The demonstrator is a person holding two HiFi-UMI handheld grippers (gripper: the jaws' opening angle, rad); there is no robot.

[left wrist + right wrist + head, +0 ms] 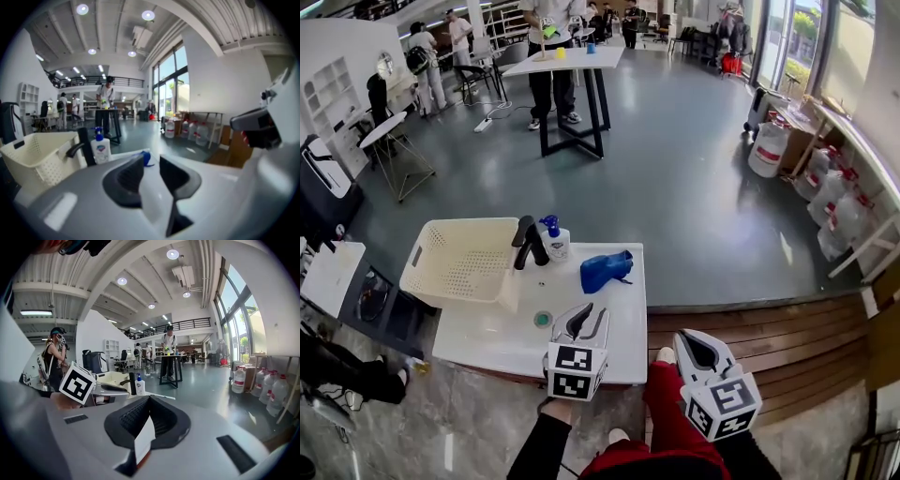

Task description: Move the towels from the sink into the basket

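Note:
A crumpled blue towel [606,271] lies on the far right part of the white sink unit [487,337], beyond the drain [543,319]. The cream mesh basket [461,262] stands against the unit's left far corner. My left gripper [586,323] hovers over the unit's near right part, open and empty. In the left gripper view the gap of the left gripper [151,161] frames the distant towel [146,158], with the basket [37,157] to the left. My right gripper [701,352] hangs off the unit's right side, over the floor, shut and empty; the right gripper [149,399] shows closed pads.
A black faucet [528,242] and a soap pump bottle [555,239] stand at the sink's back edge, between basket and towel. A wooden step [750,328] lies to the right. A high table [567,61] with people and water jugs [834,197] are farther off.

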